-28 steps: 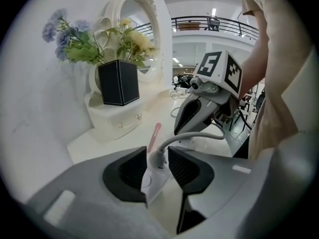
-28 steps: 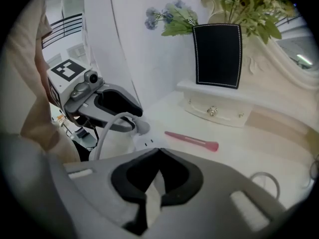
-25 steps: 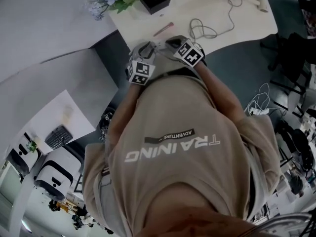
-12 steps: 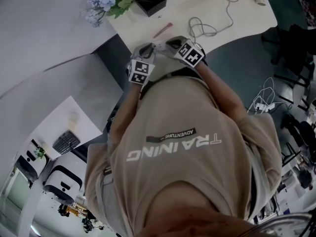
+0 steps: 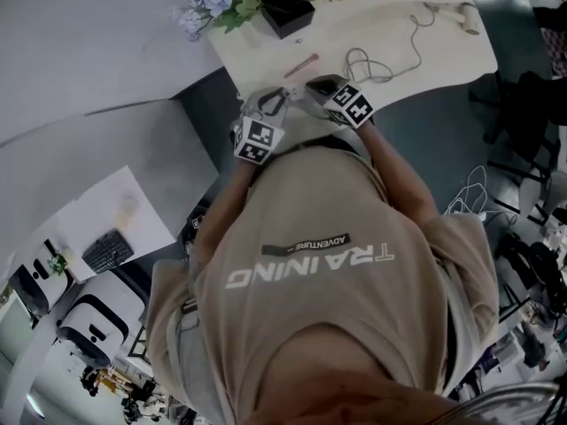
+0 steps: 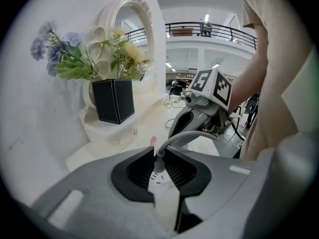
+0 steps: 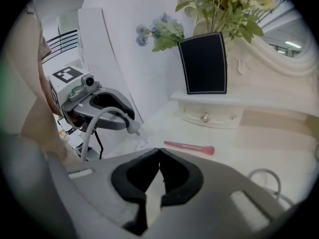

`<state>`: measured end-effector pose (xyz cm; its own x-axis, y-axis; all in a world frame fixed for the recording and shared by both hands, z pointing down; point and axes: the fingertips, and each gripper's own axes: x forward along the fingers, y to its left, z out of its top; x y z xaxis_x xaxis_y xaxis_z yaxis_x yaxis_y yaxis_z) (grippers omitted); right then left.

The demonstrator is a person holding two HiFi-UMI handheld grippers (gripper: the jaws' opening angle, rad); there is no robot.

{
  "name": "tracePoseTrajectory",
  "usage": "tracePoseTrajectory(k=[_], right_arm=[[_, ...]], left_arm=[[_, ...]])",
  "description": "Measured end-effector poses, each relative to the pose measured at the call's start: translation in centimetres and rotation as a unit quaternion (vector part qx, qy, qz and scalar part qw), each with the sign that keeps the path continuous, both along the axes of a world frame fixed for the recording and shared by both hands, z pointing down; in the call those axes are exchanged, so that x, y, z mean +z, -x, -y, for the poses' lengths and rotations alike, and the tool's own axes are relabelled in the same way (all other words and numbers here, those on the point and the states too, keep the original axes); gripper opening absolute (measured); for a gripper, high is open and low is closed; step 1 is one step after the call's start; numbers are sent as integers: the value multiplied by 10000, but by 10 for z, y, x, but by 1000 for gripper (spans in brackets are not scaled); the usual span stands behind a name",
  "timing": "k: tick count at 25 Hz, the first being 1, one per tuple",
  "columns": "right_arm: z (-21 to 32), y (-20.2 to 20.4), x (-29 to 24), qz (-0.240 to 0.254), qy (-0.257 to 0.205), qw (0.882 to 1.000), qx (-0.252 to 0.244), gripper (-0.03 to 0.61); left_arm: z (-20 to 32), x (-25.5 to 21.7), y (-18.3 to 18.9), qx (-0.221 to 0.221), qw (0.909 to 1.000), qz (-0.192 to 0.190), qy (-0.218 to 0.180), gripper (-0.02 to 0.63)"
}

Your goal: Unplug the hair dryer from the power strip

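Note:
My left gripper (image 6: 158,156) has just closed its jaws on the white plug (image 6: 158,164), and the pads press on it. The plug's grey cable (image 6: 184,137) arcs up and off to the right. In the right gripper view the plug (image 7: 134,129) hangs just above the white power strip (image 7: 143,143), apart from its socket. My right gripper (image 7: 159,152) is shut with its tips touching, low over the strip; I cannot tell if it touches it. In the head view both grippers sit close together at the table's near edge, left (image 5: 270,103) and right (image 5: 314,85). The hair dryer (image 5: 462,13) lies far right.
A black square vase of flowers (image 5: 288,11) stands at the back on the white table (image 5: 425,56). A pink brush (image 5: 301,65) lies just beyond the grippers, and a loose cable coil (image 5: 368,62) lies to its right. An ornate mirror (image 6: 127,19) stands behind the vase.
The head view has shifted a little. Both grippers stay side by side at the table edge, and the left one sits slightly higher than before.

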<state>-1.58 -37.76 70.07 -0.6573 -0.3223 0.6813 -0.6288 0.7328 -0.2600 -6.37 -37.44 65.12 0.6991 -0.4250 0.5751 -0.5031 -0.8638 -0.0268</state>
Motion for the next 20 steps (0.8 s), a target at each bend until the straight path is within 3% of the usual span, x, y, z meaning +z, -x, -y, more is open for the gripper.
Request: tracePoseTrajectory(k=[5,12,20], right_arm=[[-1,-8,-56,230,-561,9981,115,5],[2,-10,-142,708,-1416,9869,312,5],[5,-9,-159,765,-1654,9830,229,5]], left_arm=[[-6,-20,3,-97,9999,-109,-8,66],[-8,-22,1,-38,9999,-67,-136,66],[-7,-28,-1,16,9998,-48,-189,66]])
